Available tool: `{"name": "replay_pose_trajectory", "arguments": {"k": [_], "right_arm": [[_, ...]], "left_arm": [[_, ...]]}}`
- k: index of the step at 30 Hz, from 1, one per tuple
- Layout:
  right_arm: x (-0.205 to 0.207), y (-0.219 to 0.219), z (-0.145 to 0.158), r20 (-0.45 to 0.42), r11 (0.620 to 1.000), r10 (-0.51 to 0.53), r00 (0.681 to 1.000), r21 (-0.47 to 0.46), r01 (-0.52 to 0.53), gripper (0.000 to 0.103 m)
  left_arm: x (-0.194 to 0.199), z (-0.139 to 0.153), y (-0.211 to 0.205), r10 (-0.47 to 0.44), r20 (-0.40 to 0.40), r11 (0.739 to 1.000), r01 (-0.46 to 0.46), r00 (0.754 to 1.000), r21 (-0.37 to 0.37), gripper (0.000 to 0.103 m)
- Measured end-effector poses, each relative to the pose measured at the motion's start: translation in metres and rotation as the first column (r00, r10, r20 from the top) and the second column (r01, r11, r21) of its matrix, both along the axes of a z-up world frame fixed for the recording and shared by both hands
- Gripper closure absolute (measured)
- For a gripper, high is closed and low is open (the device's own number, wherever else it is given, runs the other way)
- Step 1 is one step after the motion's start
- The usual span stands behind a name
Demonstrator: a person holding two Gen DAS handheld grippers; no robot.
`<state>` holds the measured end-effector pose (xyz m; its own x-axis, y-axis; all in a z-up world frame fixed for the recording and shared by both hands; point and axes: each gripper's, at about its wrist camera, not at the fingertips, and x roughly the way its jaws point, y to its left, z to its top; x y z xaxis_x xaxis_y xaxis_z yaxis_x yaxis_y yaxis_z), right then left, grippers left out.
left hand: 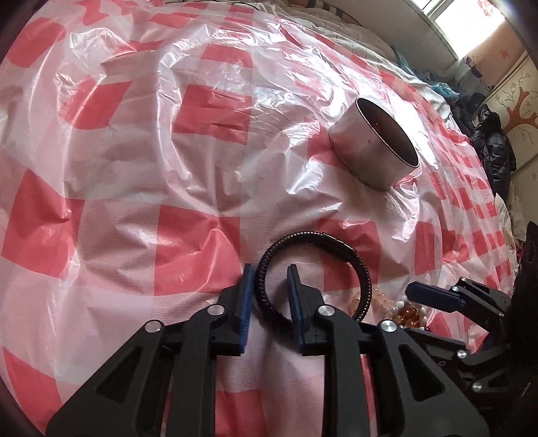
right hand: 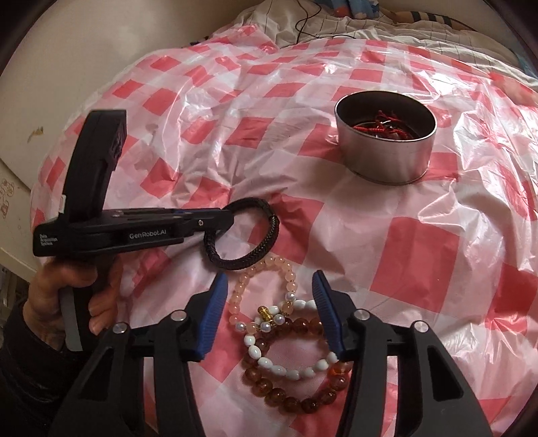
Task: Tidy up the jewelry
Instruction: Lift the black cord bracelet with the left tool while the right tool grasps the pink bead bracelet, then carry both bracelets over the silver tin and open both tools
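Note:
A black braided bracelet (left hand: 364,279) lies on the red-and-white checked plastic sheet (left hand: 168,168). My left gripper (left hand: 270,274) is open, its fingers straddling the bracelet's left side; it also shows in the right wrist view (right hand: 225,218) at the bracelet (right hand: 255,255). My right gripper (right hand: 269,285) is open above a pile of bead bracelets: pink (right hand: 289,279), white (right hand: 265,361) and amber (right hand: 289,400). A round metal tin (right hand: 386,158) holding red string jewelry (right hand: 383,124) stands beyond; it also shows in the left wrist view (left hand: 373,151).
The sheet covers a soft bed with crumpled bedding (right hand: 336,23) and a black cable (right hand: 302,20) at the back. Dark clothes (left hand: 494,141) lie past the bed's right edge by a wardrobe. The beads (left hand: 407,312) and right gripper (left hand: 437,295) appear in the left wrist view.

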<state>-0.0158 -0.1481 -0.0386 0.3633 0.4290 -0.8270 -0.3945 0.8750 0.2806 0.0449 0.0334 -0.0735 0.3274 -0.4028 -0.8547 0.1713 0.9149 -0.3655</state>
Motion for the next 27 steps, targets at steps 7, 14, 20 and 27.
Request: {"name": "replay_pose_trajectory", "arguments": {"k": [7,14,20,27], "right_arm": [[-0.002,0.015,-0.014,0.021,0.991,0.059,0.998,-0.122,-0.056,0.094],[0.001,-0.024,0.010,0.012,0.989,-0.037,0.999,0.145,0.035,0.095],[0.005,-0.067,0.021,-0.035,0.930,-0.146,0.989,0.337,0.150,0.095],[0.010,-0.089,0.022,-0.091,0.873,-0.207,0.974,0.433,0.226,0.095]], "left_arm": [[-0.002,0.002,-0.005,-0.021,0.019,0.999,0.021,1.000,0.038,0.086],[-0.002,0.017,0.006,0.006,0.064,0.999,-0.004,0.998,-0.033,0.095],[-0.005,0.026,0.005,0.003,0.081,0.997,0.004,0.997,-0.079,0.095],[-0.007,0.031,-0.008,-0.011,0.104,0.996,0.020,0.995,-0.091,0.095]]}}
